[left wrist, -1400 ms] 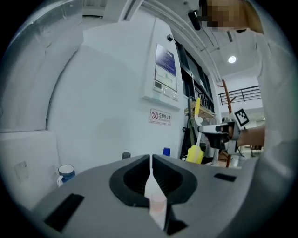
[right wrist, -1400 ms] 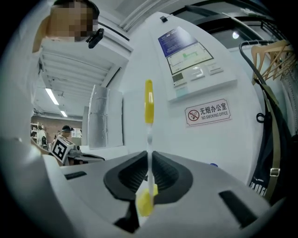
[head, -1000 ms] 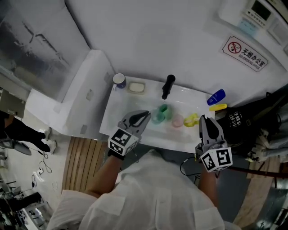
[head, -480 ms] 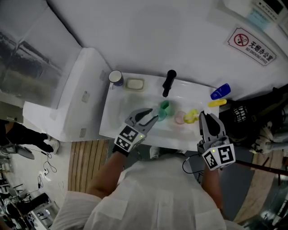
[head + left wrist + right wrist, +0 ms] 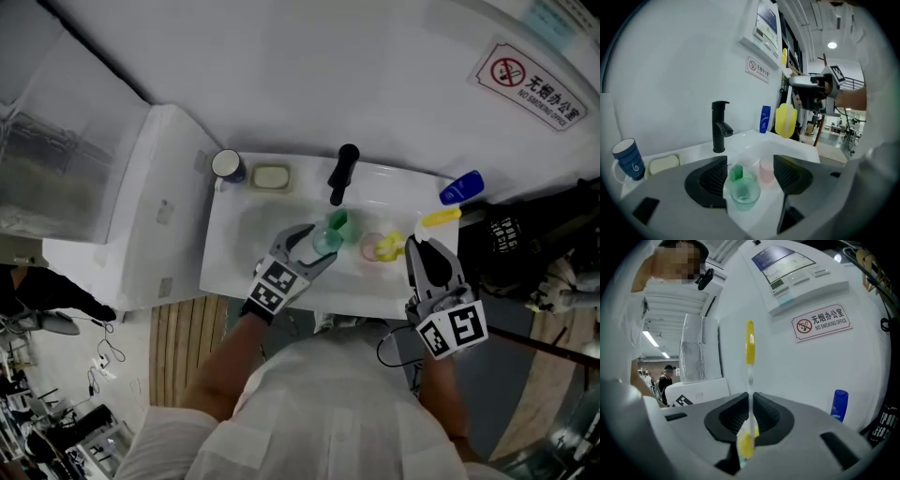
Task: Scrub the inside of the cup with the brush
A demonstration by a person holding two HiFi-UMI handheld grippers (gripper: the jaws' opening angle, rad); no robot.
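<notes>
A clear green cup [image 5: 744, 191] stands in the white sink [image 5: 244, 267], with a darker green cup [image 5: 736, 173] right behind it and a pink cup [image 5: 766, 169] to its right. My left gripper [image 5: 750, 176] is open; its jaws have just been opening and now stand either side of the clear green cup [image 5: 327, 243] without touching it. My right gripper [image 5: 751, 404] is shut on the thin handle of the yellow brush [image 5: 749, 350]. The brush head [image 5: 786, 119] hangs below those jaws, over the sink's right part [image 5: 388, 247].
A black faucet [image 5: 341, 173] rises at the back of the sink. A blue mug [image 5: 225, 166] and a soap bar [image 5: 269, 176] sit on the back left ledge. A blue bottle [image 5: 461, 187] lies at the back right. A no-smoking sign [image 5: 534, 84] hangs on the wall.
My left gripper has come down into the sink up to the clear green cup and its jaws have opened. The right gripper with the brush has sunk a little.
</notes>
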